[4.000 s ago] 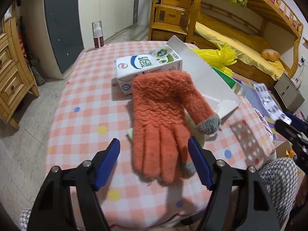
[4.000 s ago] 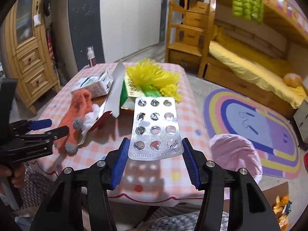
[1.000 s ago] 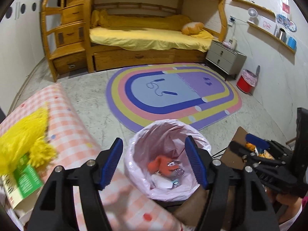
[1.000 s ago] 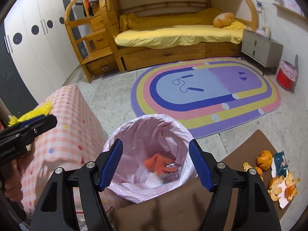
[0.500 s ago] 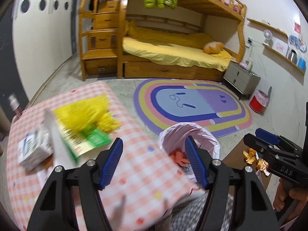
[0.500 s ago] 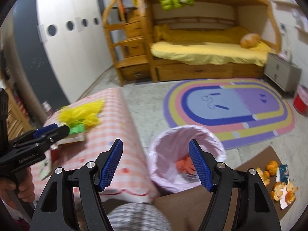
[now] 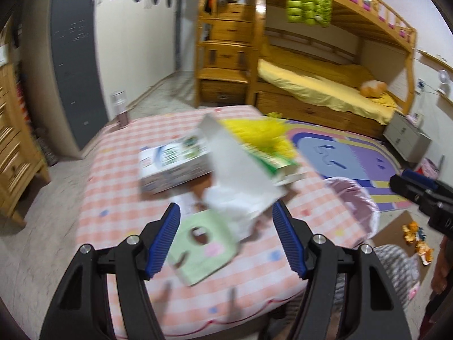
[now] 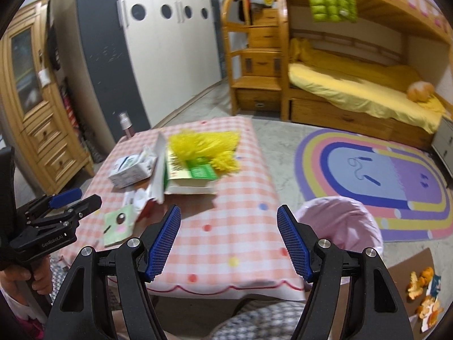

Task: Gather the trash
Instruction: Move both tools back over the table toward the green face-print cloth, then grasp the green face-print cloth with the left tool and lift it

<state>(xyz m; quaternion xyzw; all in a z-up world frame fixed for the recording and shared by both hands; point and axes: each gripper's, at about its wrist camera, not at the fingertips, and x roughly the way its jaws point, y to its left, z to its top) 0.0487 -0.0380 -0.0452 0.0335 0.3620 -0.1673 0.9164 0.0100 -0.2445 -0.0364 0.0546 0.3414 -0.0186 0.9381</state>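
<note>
My left gripper (image 7: 226,233) hangs open and empty over the near end of the pink checked table (image 7: 113,198). Just beyond its fingers lie a green card (image 7: 203,246) and crumpled white paper (image 7: 237,212). Further back are a milk carton (image 7: 170,164), a white cardboard flap (image 7: 240,170) and a yellow fluffy thing (image 7: 257,136). My right gripper (image 8: 228,232) is open too, nothing between its fingers, above the table's near right corner (image 8: 226,198). The bin with a pink bag (image 8: 339,223) stands on the floor to its right. In this view the left gripper (image 8: 90,195) is at the left, near the green card (image 8: 117,226).
A bottle (image 7: 120,107) stands at the table's far left corner. Orange peels (image 8: 424,291) lie on brown cardboard on the floor at the right. A striped rug (image 8: 382,170), a bunk bed (image 8: 354,90) and wooden drawers (image 8: 51,147) surround the table.
Both grippers have swung left, away from the bin with the orange glove in it, and now face the table. Both have stayed open and empty over the last second.
</note>
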